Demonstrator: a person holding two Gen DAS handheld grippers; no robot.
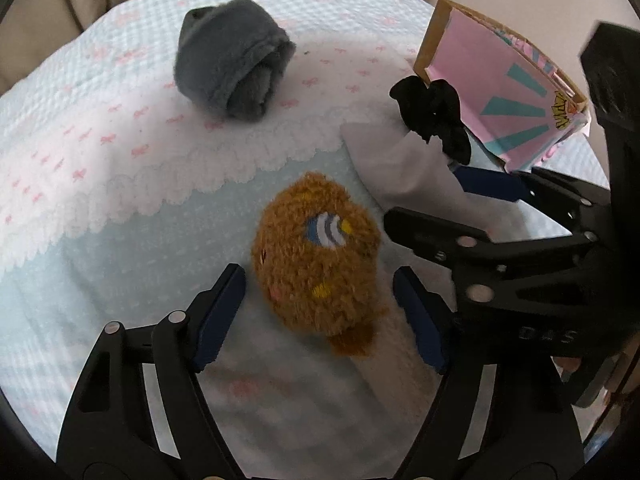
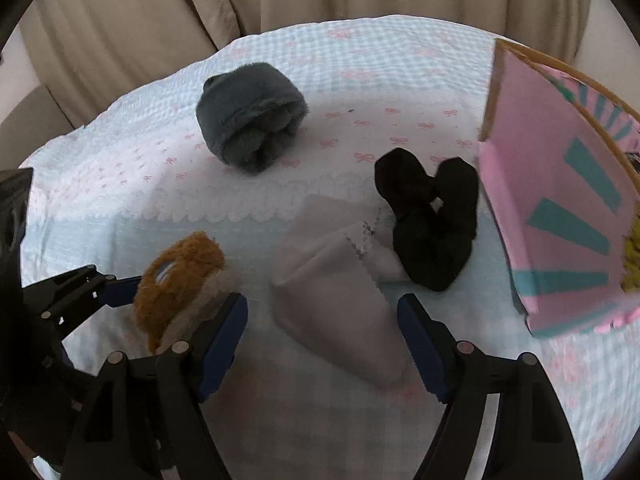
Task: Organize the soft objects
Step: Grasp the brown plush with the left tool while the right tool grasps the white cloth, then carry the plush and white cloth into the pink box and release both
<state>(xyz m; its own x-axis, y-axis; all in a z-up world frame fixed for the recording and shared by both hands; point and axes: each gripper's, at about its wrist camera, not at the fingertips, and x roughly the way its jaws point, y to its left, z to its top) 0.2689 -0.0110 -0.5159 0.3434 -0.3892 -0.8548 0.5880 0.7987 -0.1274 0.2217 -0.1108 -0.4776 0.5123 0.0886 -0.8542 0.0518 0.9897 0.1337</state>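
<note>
The left gripper (image 1: 320, 304) has its two blue-padded fingers spread apart, one on each side of a fuzzy brown plush toy with a striped eye (image 1: 316, 260). The pads are beside the toy and do not squeeze it; there is a small gap on each side. The toy lies on a pale blue bed cover with pink bows and a white scalloped band (image 1: 120, 152).

The right gripper (image 2: 324, 340) is spread too. A folded light grey cloth (image 2: 340, 280) lies between its fingers, and the pads do not press on it. In the left wrist view the right gripper sits just to the right of the brown toy.

A black fabric scrunchie (image 2: 432, 216) touches the far edge of the grey cloth. Just beside it, to the right, stands a pink cardboard box with teal rays (image 2: 560, 220), tilted. Farther back on the cover sits a rolled dark grey fluffy towel (image 2: 252, 128), well apart from the rest. Beige curtains (image 2: 160, 8) hang behind the bed.
</note>
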